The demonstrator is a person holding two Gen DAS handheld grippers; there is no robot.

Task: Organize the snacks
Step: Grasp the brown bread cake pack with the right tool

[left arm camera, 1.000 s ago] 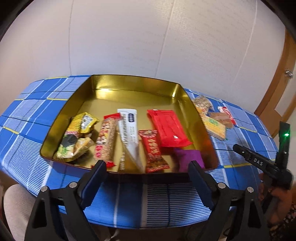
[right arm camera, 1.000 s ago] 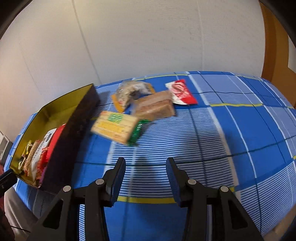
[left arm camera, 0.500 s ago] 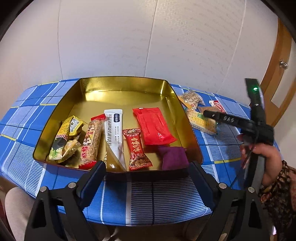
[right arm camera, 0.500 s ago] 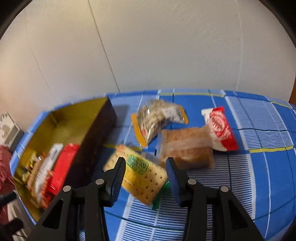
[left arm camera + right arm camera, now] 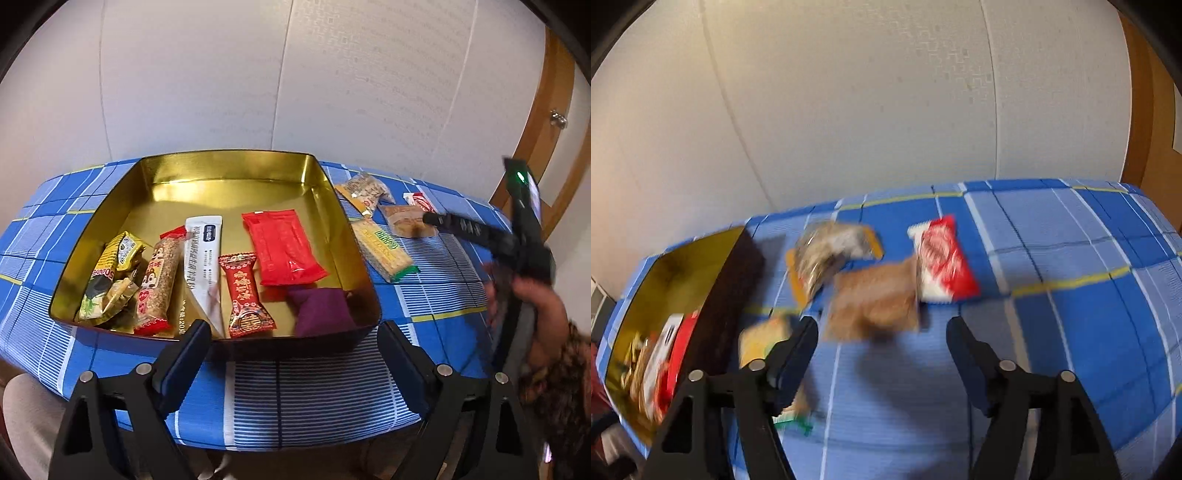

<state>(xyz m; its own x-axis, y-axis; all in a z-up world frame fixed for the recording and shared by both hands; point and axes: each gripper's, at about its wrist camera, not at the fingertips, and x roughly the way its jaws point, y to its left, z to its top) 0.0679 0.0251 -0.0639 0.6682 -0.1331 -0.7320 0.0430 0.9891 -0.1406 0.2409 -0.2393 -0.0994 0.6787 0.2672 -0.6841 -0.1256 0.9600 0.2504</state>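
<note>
Jaws of both grippers are spread wide w/ nothing between them. Right gripper (image 5: pixel 881 341) hangs low over the desk (image 5: pixel 1071 332), its jaws straddling the near edge of the brown pack (image 5: pixel 873 301); contact can't be told, frame is motion-blurred. Left gripper (image 5: pixel 291 356) sits at the near side of the tin (image 5: pixel 221 162), fingertips just above its front rim, not touching any snack.

Loose snacks lie on the blue plaid cloth right of the tin. Brown pack is in the middle; red-white pack (image 5: pixel 942 264) lies against its right side, nut bag (image 5: pixel 827 254) w/ orange edge just behind-left, near the tin's dark outer wall. Cracker pack (image 5: pixel 384 249), yellow w/ green end, is nearest the tin and partly hidden behind the right gripper's left finger in the right wrist view. From the left wrist view the right gripper (image 5: pixel 428 218) reaches in over the brown pack (image 5: pixel 404 221), held by the right hand (image 5: pixel 535 306).

Inside the gold tin, along the front half, left to right: yellow pack (image 5: pixel 114 266) over a crumpled gold-green wrapper, grain bar (image 5: pixel 157 284), white stick (image 5: pixel 203 258), small red candy pack (image 5: pixel 245 295), big red pack (image 5: pixel 282 247), purple pouch (image 5: pixel 319 306) in the front right corner. Back half of the tin floor is bare gold.

White wall behind the desk; wood door frame (image 5: pixel 546 122) at far right.
</note>
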